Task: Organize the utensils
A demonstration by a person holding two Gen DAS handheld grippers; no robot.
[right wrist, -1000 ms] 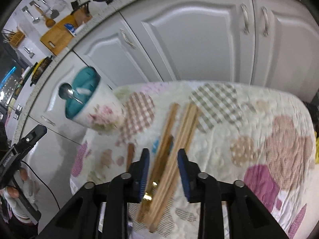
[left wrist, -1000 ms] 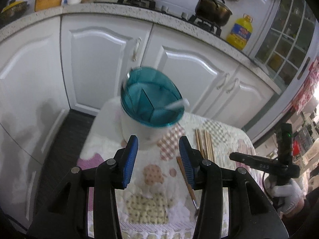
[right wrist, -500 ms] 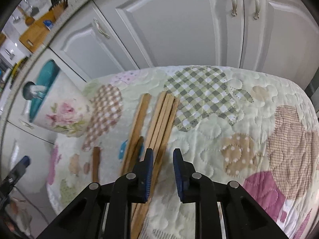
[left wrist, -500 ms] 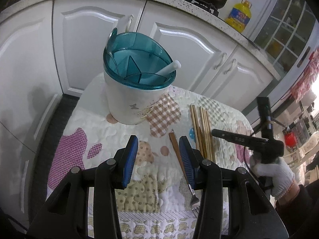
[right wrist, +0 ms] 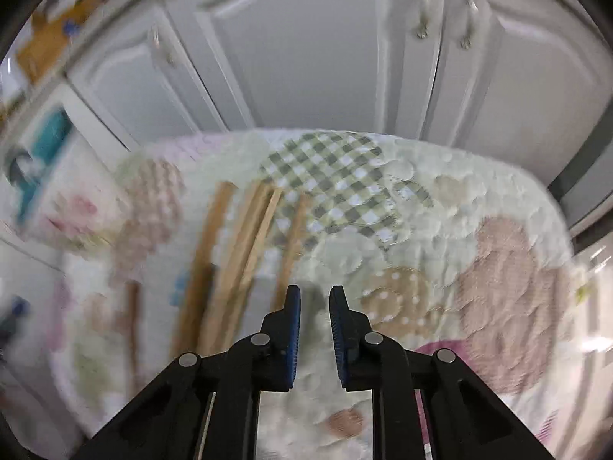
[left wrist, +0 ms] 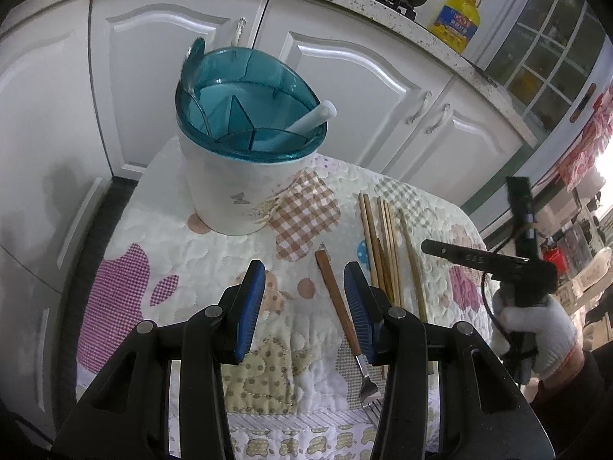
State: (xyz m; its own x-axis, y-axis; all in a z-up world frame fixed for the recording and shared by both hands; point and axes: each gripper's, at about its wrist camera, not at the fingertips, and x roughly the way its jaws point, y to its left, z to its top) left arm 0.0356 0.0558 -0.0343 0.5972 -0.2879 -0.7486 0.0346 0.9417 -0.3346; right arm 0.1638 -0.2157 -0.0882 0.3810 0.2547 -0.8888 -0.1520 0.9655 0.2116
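Right tool (right wrist: 315, 299) narrowing over the chopsticks (right wrist: 245, 245)

Its jaws have just been closing, nothing between them; chopsticks lie just left, ungrasped. Left tool (left wrist: 304, 299) half-open, empty.

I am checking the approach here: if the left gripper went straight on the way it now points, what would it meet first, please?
Most likely the quilted cloth between the brown-handled fork and the utensil holder. The left gripper is open and empty; depth is uncertain.

We saw a white utensil holder (left wrist: 226, 195) with a teal divided top standing upright on the quilted cloth (left wrist: 184, 253). Wooden chopsticks (left wrist: 383, 245) lay side by side to its right, a wooden-handled fork (left wrist: 339, 303) beside them.
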